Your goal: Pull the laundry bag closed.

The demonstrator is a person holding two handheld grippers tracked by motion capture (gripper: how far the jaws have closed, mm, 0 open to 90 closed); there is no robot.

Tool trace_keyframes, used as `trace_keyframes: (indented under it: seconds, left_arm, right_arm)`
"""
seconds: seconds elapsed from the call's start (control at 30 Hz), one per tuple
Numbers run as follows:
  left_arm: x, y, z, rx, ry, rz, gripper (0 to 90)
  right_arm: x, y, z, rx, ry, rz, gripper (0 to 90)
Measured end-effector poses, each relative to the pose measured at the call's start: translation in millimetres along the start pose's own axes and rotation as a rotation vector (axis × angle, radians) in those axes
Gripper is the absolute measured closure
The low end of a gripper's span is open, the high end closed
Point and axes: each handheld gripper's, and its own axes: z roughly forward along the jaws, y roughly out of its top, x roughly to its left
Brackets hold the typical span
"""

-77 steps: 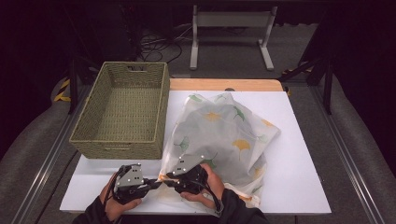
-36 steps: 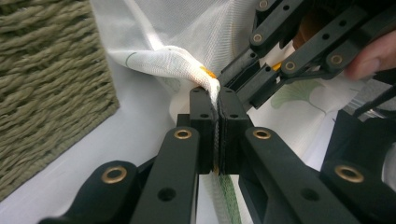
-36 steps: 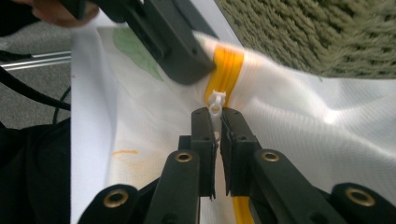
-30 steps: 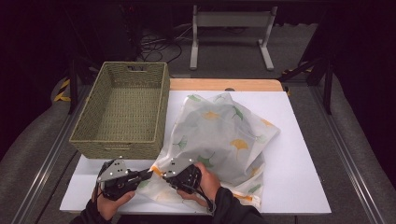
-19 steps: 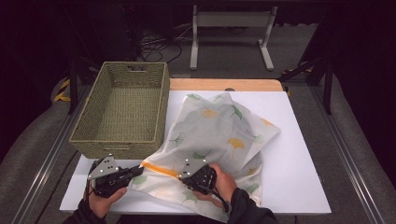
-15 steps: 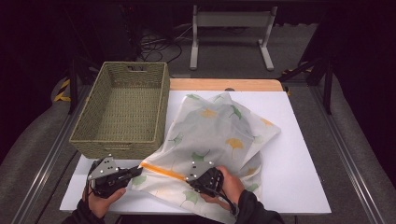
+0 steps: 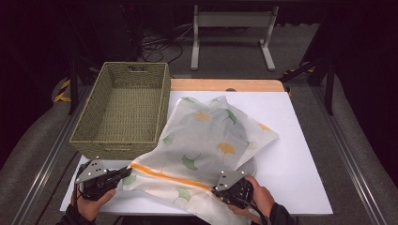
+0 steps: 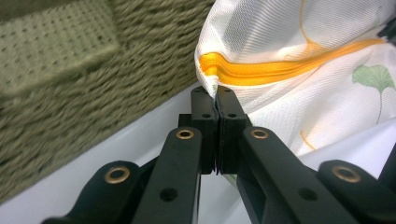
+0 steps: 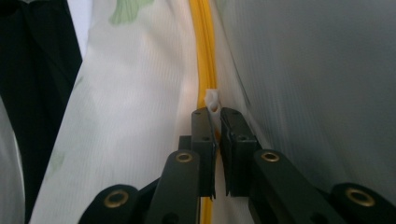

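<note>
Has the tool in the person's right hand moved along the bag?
Yes. The right tool slid rightward along the bag's orange zipper, away from the basket.

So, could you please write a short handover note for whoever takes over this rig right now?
Left claw: shut on the end of the mesh bag, beside the orange zipper.
Right claw: shut on the white zipper pull, partway along the zipper.
Bag lies on the white table, to the right of the wicker basket; its near edge is stretched between the two claws.
Done: both grips are set and the zipper line is taut.
Left: run the pull to the end of the zipper; whether the bag goes into the basket afterwards can't be told.
</note>
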Motion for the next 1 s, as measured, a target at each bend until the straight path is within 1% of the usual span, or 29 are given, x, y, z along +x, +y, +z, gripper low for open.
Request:
trace_keyframes:
  seconds: [0.03, 0.17, 0.2, 0.23, 0.27, 0.4, 0.5, 0.53, 0.6, 0.63, 0.7, 0.77, 0.8, 0.93, 1.0]
  left_arm:
    - [0.3, -1.3, -0.8, 0.003, 0.003, -0.008, 88.2]
    - [3.2, -3.7, -5.9, 0.004, 0.03, -0.017, 88.3]
    - [4.1, -4.5, -6.8, 0.001, 0.033, -0.027, 88.3]
    - [5.2, -5.2, -7.6, 0.002, 0.039, -0.028, 88.3]
    - [5.2, -5.2, -7.6, 0.002, 0.039, -0.028, 88.3]
    - [7.6, -7.7, -13.7, 0.0, 0.066, -0.044, 88.4]
    - [9.0, -9.8, -15.3, 0.007, 0.068, -0.052, 88.4]
    - [9.2, -10.9, -16.5, 0.008, 0.076, -0.059, 88.4]
    - [10.0, -12.3, -17.2, 0.006, 0.085, -0.067, 88.4]
    - [10.8, -12.8, -17.3, 0.008, 0.085, -0.073, 88.4]
    - [11.1, -12.6, -17.3, 0.01, 0.085, -0.072, 88.4]
    - [10.7, -12.6, -17.1, 0.01, 0.079, -0.078, 88.4]
    - [11.3, -12.7, -17.6, 0.012, 0.084, -0.074, 88.4]
    - [12.0, -12.8, -17.4, 0.014, 0.082, -0.077, 88.4]
    - [12.9, -13.1, -17.4, 0.014, 0.073, -0.085, 88.4]
  right_arm:
    - [0.4, -2.6, -2.2, 0.007, 0.001, -0.002, 85.0]
    - [2.1, -14.3, -8.8, 0.02, 0.012, 0.01, 84.9]
    - [2.9, -17.9, -10.6, 0.026, 0.009, 0.009, 85.0]
    - [3.7, -20.6, -12.1, 0.031, 0.006, 0.016, 85.0]
    - [3.7, -20.6, -12.1, 0.031, 0.006, 0.016, 85.0]
    - [7.4, -29.2, -15.9, 0.053, -0.006, 0.014, 85.0]
    - [8.6, -32.0, -15.9, 0.061, 0.0, 0.013, 85.0]
    - [9.1, -33.0, -16.9, 0.061, 0.005, 0.012, 85.0]
    - [10.8, -35.9, -20.6, 0.071, -0.008, 0.008, 85.0]
    - [11.0, -37.8, -22.4, 0.071, -0.005, 0.007, 85.0]
    - [11.0, -41.9, -25.4, 0.063, 0.009, 0.021, 85.0]
    - [11.4, -45.2, -28.6, 0.067, 0.009, 0.018, 85.0]
    - [12.0, -46.5, -29.5, 0.066, 0.008, 0.025, 85.0]
    - [12.4, -49.2, -31.2, 0.067, 0.005, 0.023, 85.0]
    - [11.9, -50.1, -31.5, 0.067, 0.008, 0.026, 85.0]
